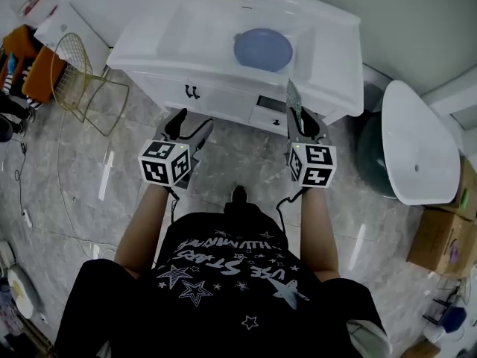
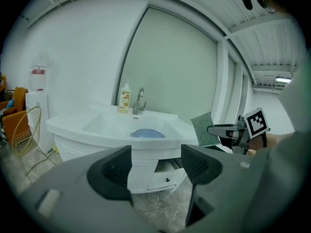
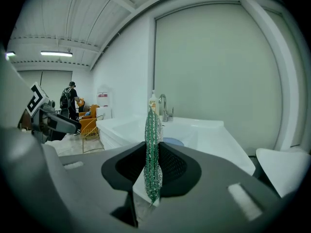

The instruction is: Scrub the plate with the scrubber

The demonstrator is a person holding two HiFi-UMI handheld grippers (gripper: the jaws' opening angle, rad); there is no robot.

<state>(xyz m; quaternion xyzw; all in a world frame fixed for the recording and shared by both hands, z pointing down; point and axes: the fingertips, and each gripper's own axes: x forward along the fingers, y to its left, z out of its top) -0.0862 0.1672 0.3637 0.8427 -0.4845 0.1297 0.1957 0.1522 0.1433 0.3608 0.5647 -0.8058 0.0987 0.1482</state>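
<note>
Right claw [image 3: 151, 166]: clamped on green scrubber [image 3: 152, 130]. Left claw [image 2: 155, 171]: spread, empty. Blue plate [image 1: 263, 49]: in sink [image 1: 328, 58], well ahead. Recommended: left steadies plate rim; scrubber face pressed flat.

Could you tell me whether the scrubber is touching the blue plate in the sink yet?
Apart. The head view shows the scrubber clamped in the right gripper in front of the sink, while the plate lies inside it.

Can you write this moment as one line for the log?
stage: before scrubbing | left claw: open, empty | right claw: shut on scrubber | plate: in sink, untouched
</note>
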